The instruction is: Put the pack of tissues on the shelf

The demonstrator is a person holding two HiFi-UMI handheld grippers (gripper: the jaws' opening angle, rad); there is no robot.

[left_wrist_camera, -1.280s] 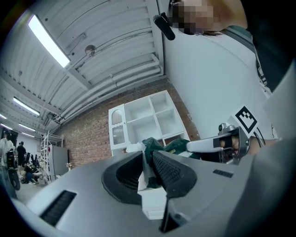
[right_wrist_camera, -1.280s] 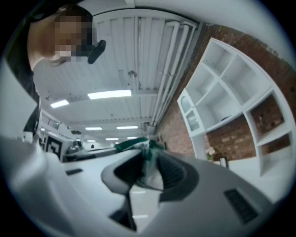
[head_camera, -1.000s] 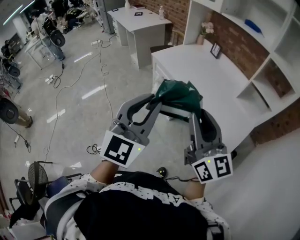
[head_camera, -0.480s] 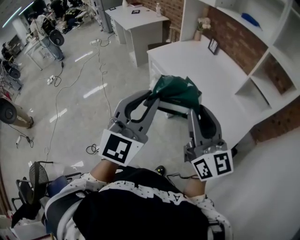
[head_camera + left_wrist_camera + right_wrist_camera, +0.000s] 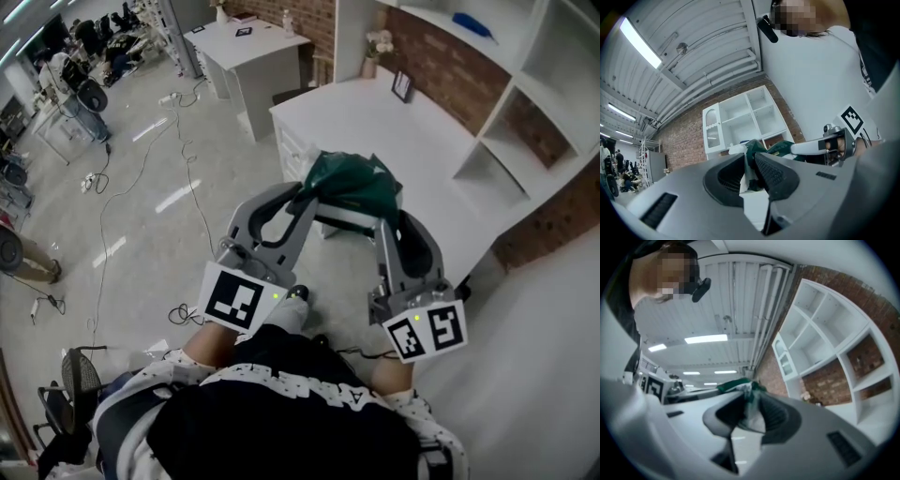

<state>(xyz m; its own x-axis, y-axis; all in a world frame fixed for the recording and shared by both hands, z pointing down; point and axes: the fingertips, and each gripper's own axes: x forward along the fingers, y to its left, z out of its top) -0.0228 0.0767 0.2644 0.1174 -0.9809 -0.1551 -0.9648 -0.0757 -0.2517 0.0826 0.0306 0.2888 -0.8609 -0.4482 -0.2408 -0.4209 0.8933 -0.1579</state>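
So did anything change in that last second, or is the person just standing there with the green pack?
The person has stepped forward: a shoe now shows below the grippers, and the white desk and shelf have slid left in the head view. Nothing was grabbed or released. The left gripper and right gripper stay clamped on the pack of tissues, in the same pose.

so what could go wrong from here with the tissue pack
Both the left tongs and right tongs seem to pinch only loose wrapper on the pack of tissues, so it could slip or tear. Two tongs side by side may bump the shelf dividers.
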